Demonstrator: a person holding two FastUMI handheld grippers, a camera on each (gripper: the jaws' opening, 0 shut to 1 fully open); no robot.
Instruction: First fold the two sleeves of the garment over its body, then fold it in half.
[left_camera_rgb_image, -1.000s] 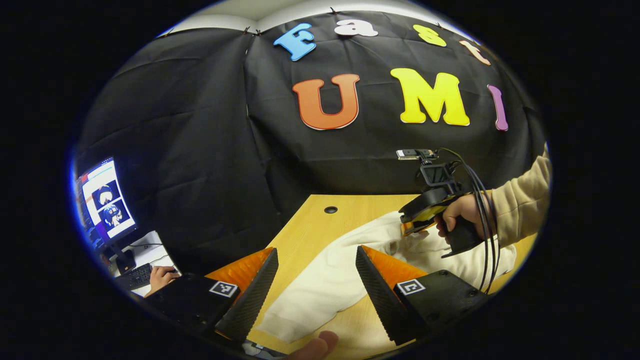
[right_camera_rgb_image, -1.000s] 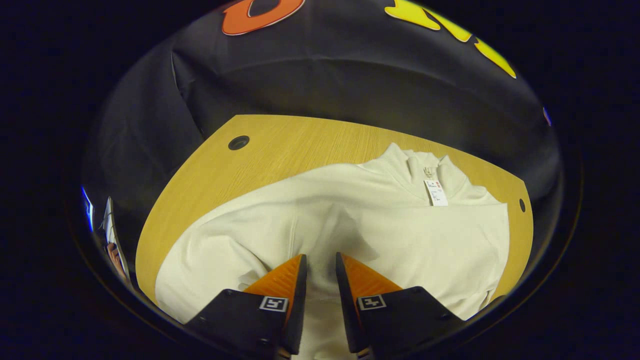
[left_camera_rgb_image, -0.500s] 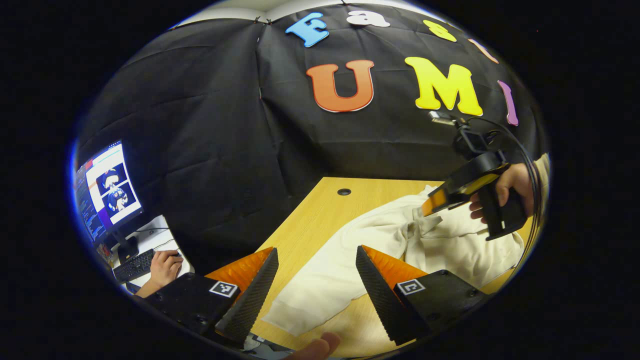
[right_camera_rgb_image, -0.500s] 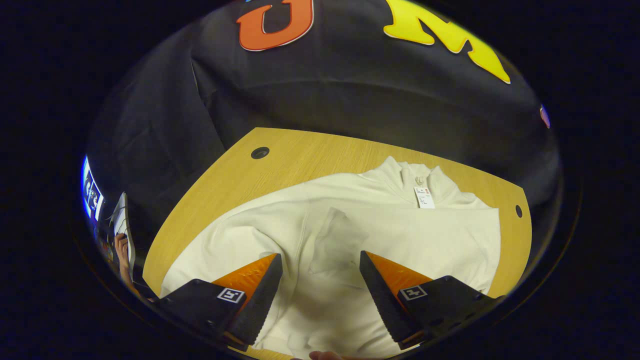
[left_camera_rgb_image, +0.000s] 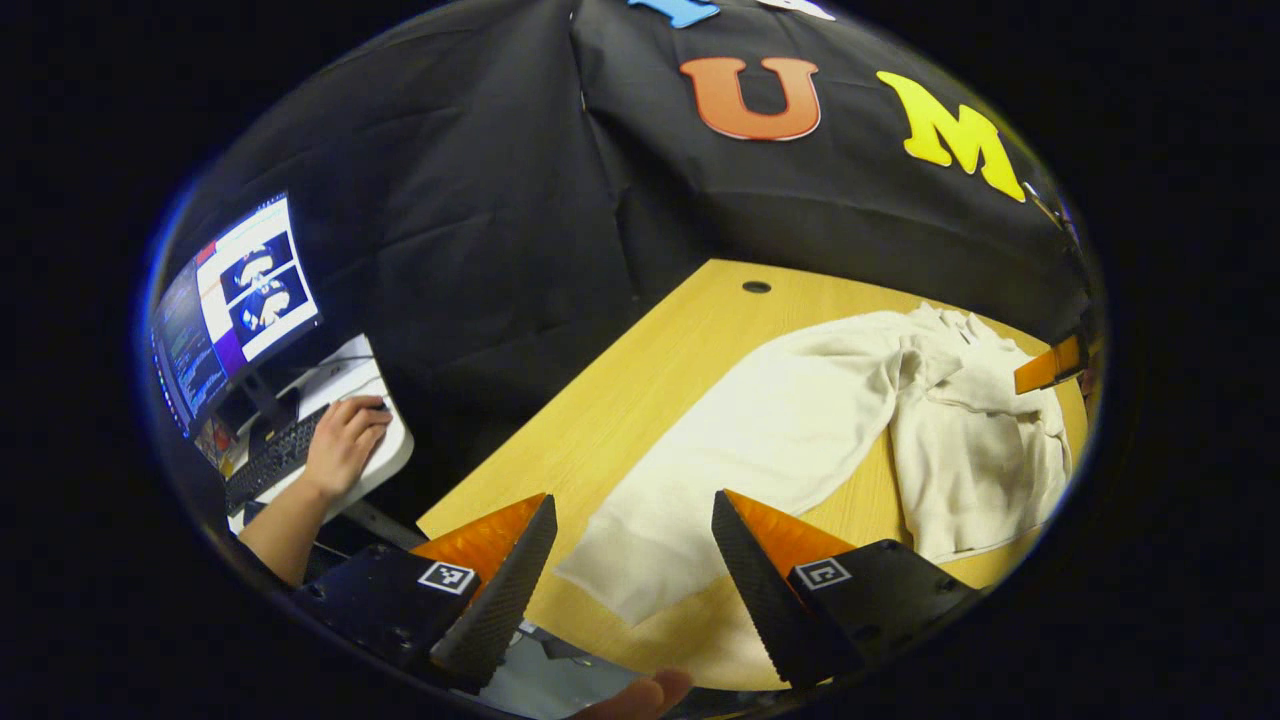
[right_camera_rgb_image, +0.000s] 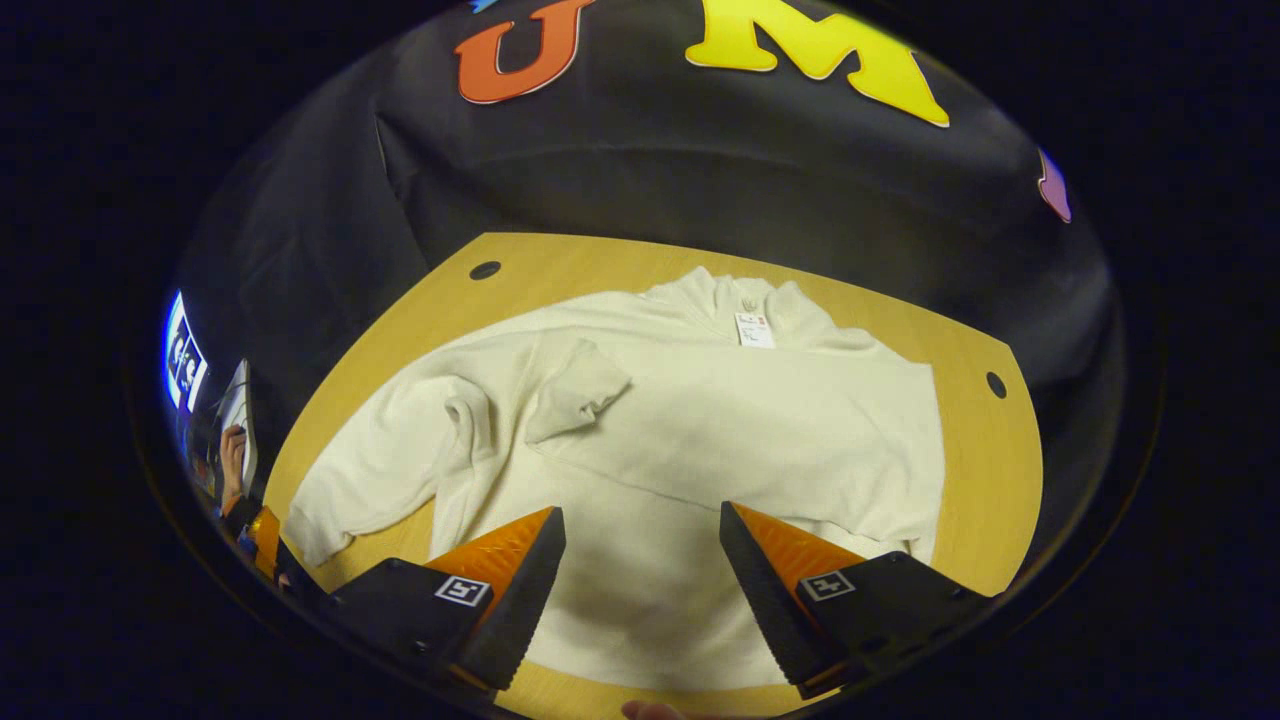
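Black cloth backs a pale wood bench (left_camera_rgb_image: 640, 390) w/ a cable hole near its far edge.

Left gripper view: your left tool (left_camera_rgb_image: 634, 570) hangs wide, nothing between the fingers, over the near bench corner. Cream garment (left_camera_rgb_image: 800, 430) lies on the bench ahead; one long sleeve (left_camera_rgb_image: 730, 470) runs out flat toward you, cuff near the bench edge, not over the body. Tip of your other tool shows at the right edge, above the garment. Off to the left, someone's hand (left_camera_rgb_image: 345, 440) on a keyboard (left_camera_rgb_image: 275, 462) under a monitor (left_camera_rgb_image: 235, 310). A fingertip shows at the bottom edge.

Right gripper view: your right tool (right_camera_rgb_image: 642, 590) also wide, holding nothing, hovering above the garment's hem (right_camera_rgb_image: 650, 640). Garment is spread flat, collar (right_camera_rgb_image: 745, 295) to the far side. On the view's left side the sleeve is bunched, w/ a small flap (right_camera_rgb_image: 580, 390) turned onto the chest; the rest trails out toward the bench edge. Other sleeve I can't make out – may lie folded on the body, can't tell.

Progress, my read: at least one sleeve isn't properly over the body, and the half-fold isn't there, since full length collar to hem is visible.

Writing: small white tag (right_camera_rgb_image: 752, 330) at the collar, print too small to read
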